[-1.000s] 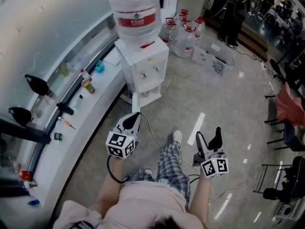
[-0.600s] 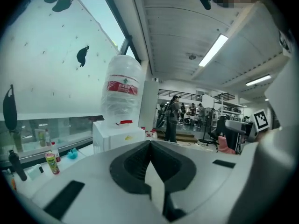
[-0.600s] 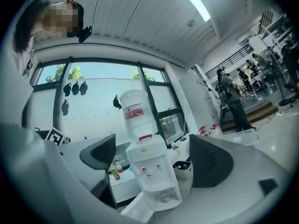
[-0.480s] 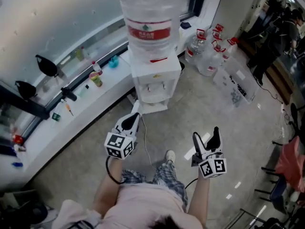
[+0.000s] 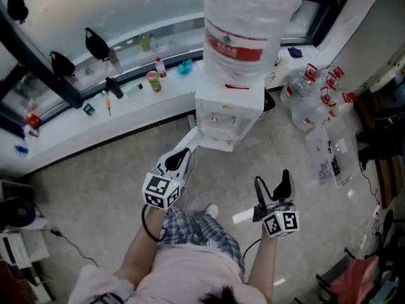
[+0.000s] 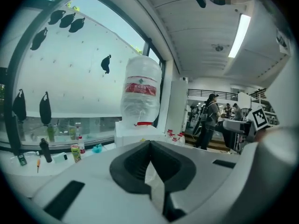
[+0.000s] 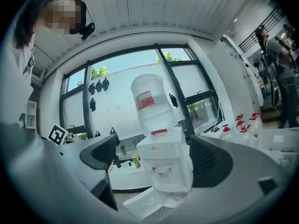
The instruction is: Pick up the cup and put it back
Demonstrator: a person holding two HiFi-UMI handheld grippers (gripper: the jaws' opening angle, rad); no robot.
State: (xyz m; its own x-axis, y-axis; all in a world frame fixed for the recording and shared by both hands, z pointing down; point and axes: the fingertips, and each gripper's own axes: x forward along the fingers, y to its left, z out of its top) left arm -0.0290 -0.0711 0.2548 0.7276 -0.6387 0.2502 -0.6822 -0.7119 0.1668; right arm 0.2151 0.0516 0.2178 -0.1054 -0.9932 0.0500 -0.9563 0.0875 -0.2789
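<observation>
Facing the water dispenser (image 5: 228,109) just ahead, the left gripper (image 5: 183,152) is pinched closed and the right gripper (image 5: 273,179) gapes wide, both empty. A pale round shape in the dispenser's open lower compartment may be the cup (image 7: 173,197). It is probably light and thin-walled, so it should be held gently at mid-wall.

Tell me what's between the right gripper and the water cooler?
Only bare floor, seen in the head view. The right gripper and water cooler stand apart.
</observation>
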